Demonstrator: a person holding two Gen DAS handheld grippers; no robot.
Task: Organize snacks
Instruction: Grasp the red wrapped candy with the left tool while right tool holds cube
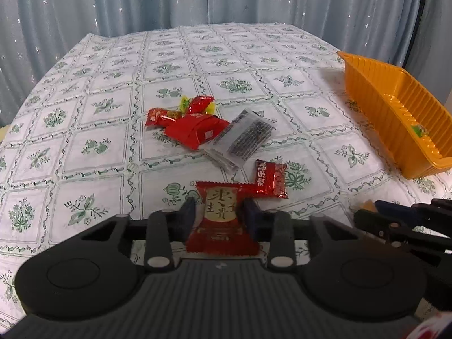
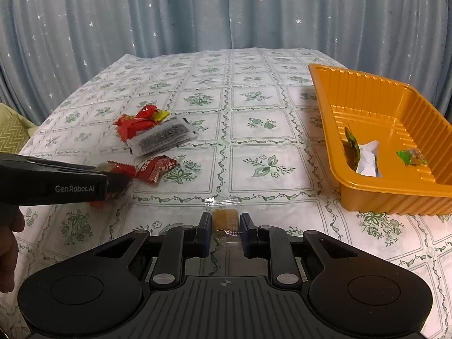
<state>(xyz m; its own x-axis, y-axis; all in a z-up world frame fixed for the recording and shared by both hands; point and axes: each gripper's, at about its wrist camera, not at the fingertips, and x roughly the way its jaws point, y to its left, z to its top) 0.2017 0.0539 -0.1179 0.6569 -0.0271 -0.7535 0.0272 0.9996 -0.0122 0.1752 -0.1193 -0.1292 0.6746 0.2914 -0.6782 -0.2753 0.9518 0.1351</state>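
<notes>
Both pairs of jaws stand narrow, each clamped on a packet. On the left gripper point(image 1: 219, 207) the pads press the sides of a red packet with a gold label point(image 1: 221, 220), which sits between the fingers close to the near edge of the table point(image 1: 84, 130). On the right gripper point(image 2: 225, 227) the pads squeeze a small clear sachet of amber filling point(image 2: 225, 220), also low over the cloth.

Beyond the left gripper lies a small red wrapper point(image 1: 269, 180), touching the held packet's far right corner. Farther off is a heap: red packets point(image 1: 195, 130), a clear packet with dark print point(image 1: 243, 138) and a red and yellow sweet point(image 1: 197, 104).

An orange tray point(image 2: 367, 195) stands on the right side of the table, well apart from the heap, holding a green and white packet point(image 2: 364, 155) and a green sweet point(image 2: 412, 156). Bare patterned cloth lies between heap and tray. Blue curtains point(image 2: 226, 14) close off the far side.
</notes>
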